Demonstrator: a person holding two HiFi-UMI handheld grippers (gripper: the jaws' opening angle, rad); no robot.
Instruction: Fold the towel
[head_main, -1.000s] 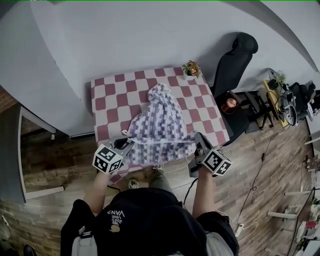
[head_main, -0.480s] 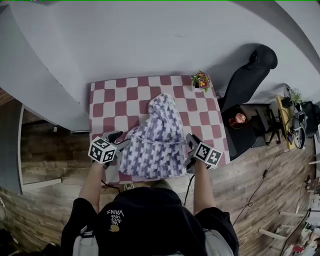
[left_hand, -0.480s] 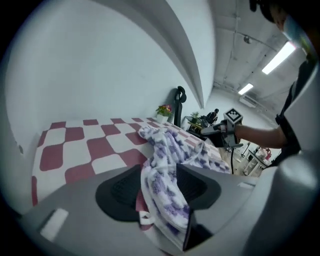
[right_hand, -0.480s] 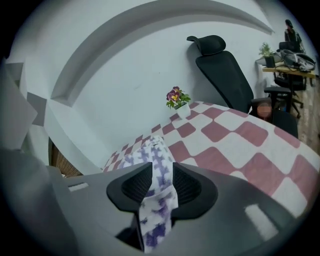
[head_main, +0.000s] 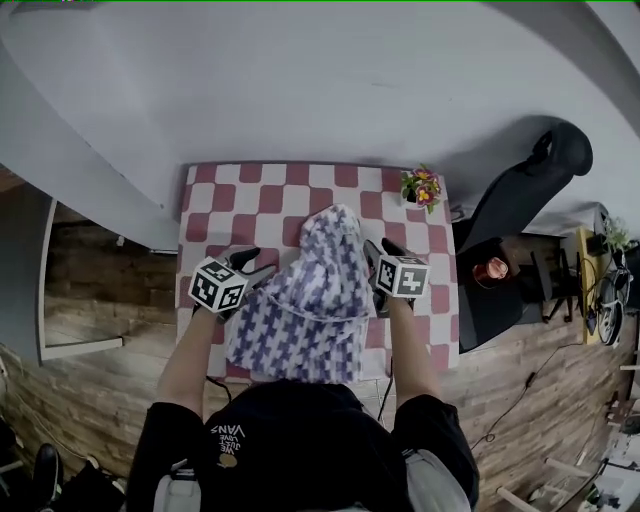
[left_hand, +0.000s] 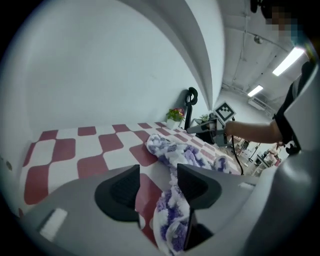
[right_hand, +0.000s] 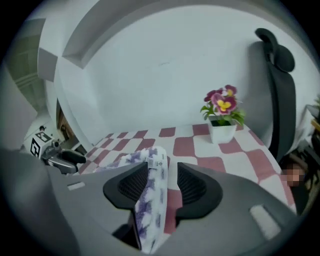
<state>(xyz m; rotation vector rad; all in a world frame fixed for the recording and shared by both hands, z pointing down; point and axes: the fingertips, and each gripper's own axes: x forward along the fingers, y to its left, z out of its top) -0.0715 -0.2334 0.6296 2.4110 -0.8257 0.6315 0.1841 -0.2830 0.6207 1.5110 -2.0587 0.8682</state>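
"Head view first: where is the towel (head_main: 308, 290) seen?"

"It is laid on the checked table (head_main: 225, 195), about the middle of it. The cloth is white with purple marks, bunched narrow at the far end and spread wider toward the near edge. Its two side edges are drawn up at the grippers."

"How are the grippers found?"

"The left gripper (head_main: 250, 262) is set at the towel's left edge and the right gripper (head_main: 378, 252) at its right edge. In the left gripper view the jaws are parted, having just been opening. A fold of towel is draped between them against the right-hand pad, and nothing is pinched. In the right gripper view the jaws are likewise parted and have also just been opening. The towel's edge, with its label (right_hand: 158, 161), is leaned against the left-hand pad, and a gap is left on the other side."

"And what is laid out around it?"

"The table is covered in red and white squares and is set close against a pale wall (head_main: 330, 90). A potted flower (head_main: 421, 188) is stood at its far right corner. A black chair (head_main: 535, 190) is placed just beside the table on the right. A wooden floor (head_main: 520, 400) is seen below."
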